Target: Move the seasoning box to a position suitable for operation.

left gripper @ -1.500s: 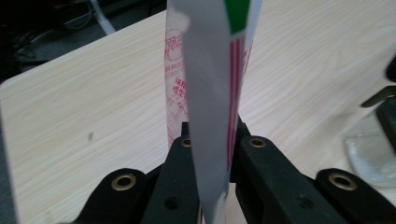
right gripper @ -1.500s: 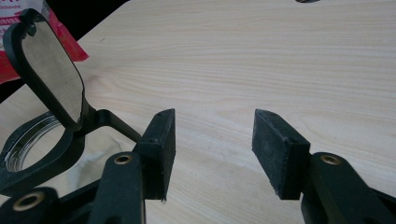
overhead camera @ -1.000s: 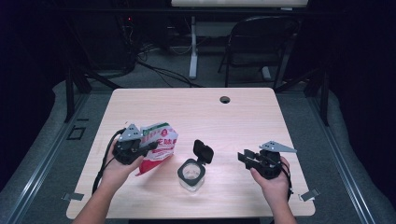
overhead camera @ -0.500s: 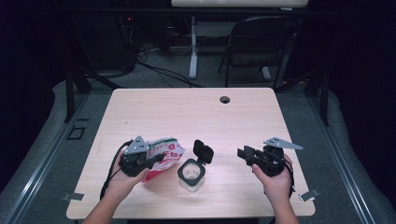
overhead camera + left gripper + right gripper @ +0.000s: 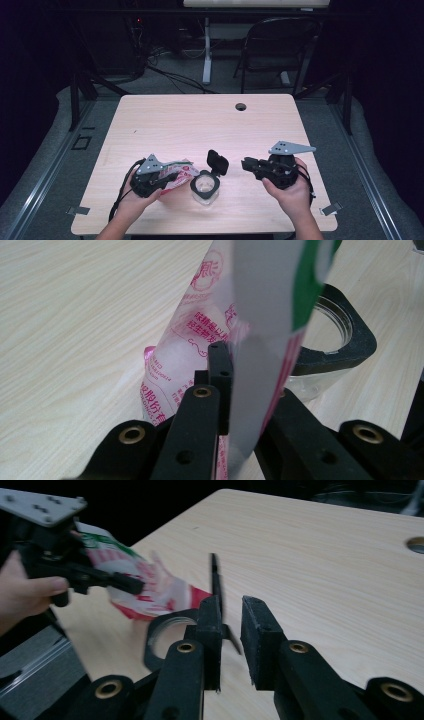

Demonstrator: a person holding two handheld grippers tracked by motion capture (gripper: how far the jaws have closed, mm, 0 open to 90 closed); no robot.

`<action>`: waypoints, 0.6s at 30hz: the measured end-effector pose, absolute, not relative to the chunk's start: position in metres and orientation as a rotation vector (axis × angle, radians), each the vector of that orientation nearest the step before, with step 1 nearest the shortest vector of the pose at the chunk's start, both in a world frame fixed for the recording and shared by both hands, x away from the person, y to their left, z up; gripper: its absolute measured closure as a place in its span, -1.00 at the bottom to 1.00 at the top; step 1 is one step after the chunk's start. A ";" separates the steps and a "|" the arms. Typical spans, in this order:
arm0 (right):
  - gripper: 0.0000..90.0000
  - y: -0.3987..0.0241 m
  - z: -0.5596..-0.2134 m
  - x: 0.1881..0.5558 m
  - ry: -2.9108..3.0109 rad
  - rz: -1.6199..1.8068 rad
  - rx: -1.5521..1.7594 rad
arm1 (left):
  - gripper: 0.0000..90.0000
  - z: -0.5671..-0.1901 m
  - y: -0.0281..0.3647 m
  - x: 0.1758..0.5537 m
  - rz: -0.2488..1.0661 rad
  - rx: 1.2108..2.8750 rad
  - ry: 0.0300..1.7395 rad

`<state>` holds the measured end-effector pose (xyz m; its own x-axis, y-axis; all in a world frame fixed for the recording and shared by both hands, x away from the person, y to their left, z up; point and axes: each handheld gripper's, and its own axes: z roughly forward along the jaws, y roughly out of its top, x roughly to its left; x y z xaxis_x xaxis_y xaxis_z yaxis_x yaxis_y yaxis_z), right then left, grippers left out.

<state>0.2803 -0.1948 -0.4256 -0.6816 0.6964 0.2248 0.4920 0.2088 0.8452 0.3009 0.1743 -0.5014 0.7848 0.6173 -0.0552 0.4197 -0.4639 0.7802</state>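
A red, white and green printed bag (image 5: 179, 175) hangs in my left gripper (image 5: 169, 178), whose jaws are shut on it. In the left gripper view the bag (image 5: 270, 330) stands clamped edge-on between the fingers (image 5: 220, 370), beside the jar's black collar (image 5: 350, 340). A clear jar (image 5: 205, 189) stands near the table's front edge, its black flip lid (image 5: 218, 163) up. My right gripper (image 5: 247, 164) hovers right of the jar. Its jaws have just been closing, and a narrow gap with nothing in it remains between the right gripper's (image 5: 232, 605) pads.
The light wooden table (image 5: 200, 125) has a cable hole (image 5: 241, 106) at the back. A folding chair (image 5: 280, 45) and cables sit on the floor beyond it. In the right gripper view the left hand (image 5: 25, 595) holds the bag (image 5: 150, 590) above the jar's rim (image 5: 167, 630).
The left gripper has come down and nearer the jar, bringing the bag to its mouth. The right gripper has lifted a little and its jaws have narrowed.
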 end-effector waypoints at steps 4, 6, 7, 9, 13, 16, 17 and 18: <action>0.75 -0.172 -0.426 0.277 2.355 1.479 1.075 | 0.99 -0.503 0.177 0.300 0.268 2.103 0.784; 0.75 -0.161 -0.431 0.278 2.400 1.462 1.056 | 0.99 -0.504 0.177 0.299 0.263 2.090 0.788; 0.75 -0.157 -0.433 0.279 2.415 1.456 1.051 | 0.99 -0.504 0.177 0.299 0.265 2.091 0.788; 0.70 -0.142 -0.440 0.283 2.474 1.430 1.032 | 0.98 -0.503 0.177 0.297 0.277 2.092 0.789; 0.67 -0.130 -0.442 0.289 2.517 1.401 1.015 | 0.95 -0.503 0.179 0.296 0.277 2.081 0.788; 0.60 -0.119 -0.445 0.296 2.542 1.410 1.013 | 0.93 -0.504 0.180 0.295 0.277 2.076 0.790; 0.58 -0.114 -0.446 0.300 2.549 1.396 1.007 | 0.92 -0.504 0.180 0.295 0.278 2.071 0.789; 0.57 -0.110 -0.448 0.301 2.550 1.396 1.010 | 0.91 -0.504 0.180 0.295 0.279 2.071 0.790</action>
